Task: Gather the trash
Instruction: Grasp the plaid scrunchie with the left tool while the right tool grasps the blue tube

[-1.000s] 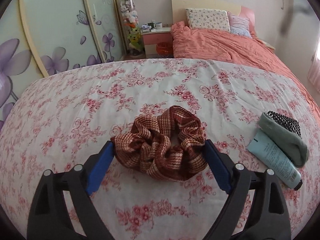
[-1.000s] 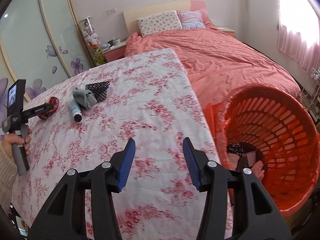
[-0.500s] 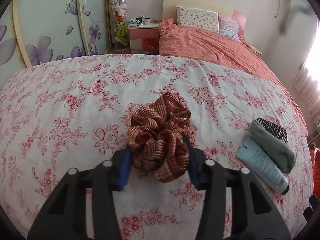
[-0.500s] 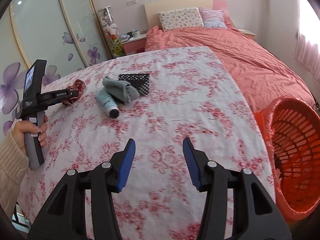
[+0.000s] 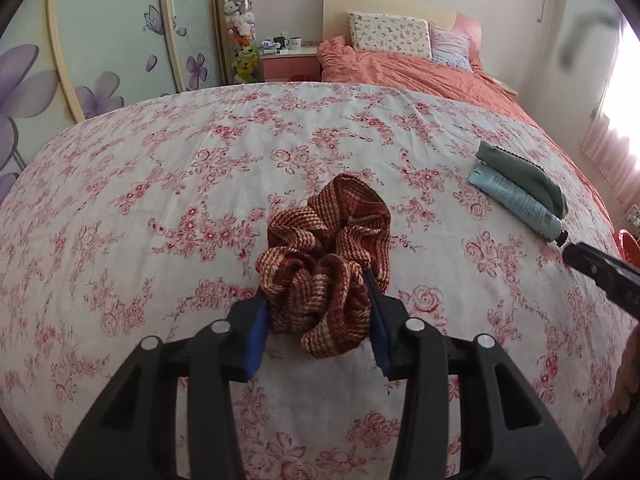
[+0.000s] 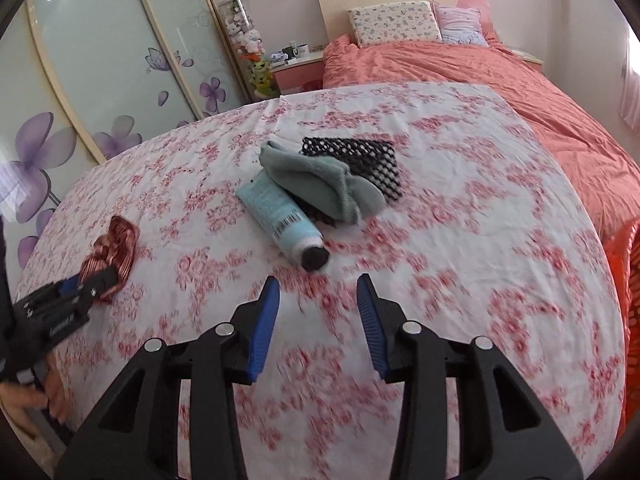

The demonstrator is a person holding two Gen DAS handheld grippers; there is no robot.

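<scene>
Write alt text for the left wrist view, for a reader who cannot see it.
The left gripper has its jaws shut on a brown striped scrunchie on a floral bedsheet. To the right lie a blue tube and a green cloth side by side; an orange bed stands behind.

Scrunchie (image 5: 326, 266): ribbed woven cloth; tube (image 6: 280, 216): smooth glossy plastic; sock (image 6: 320, 186): soft matt knit; net (image 6: 360, 160): open mesh

The left gripper (image 5: 316, 316) pinches a brown scrunchie (image 5: 326, 264) on the floral sheet (image 5: 160, 200), with a blue tube (image 5: 516, 204) touching a green cloth (image 5: 520, 176) well to the right.
</scene>
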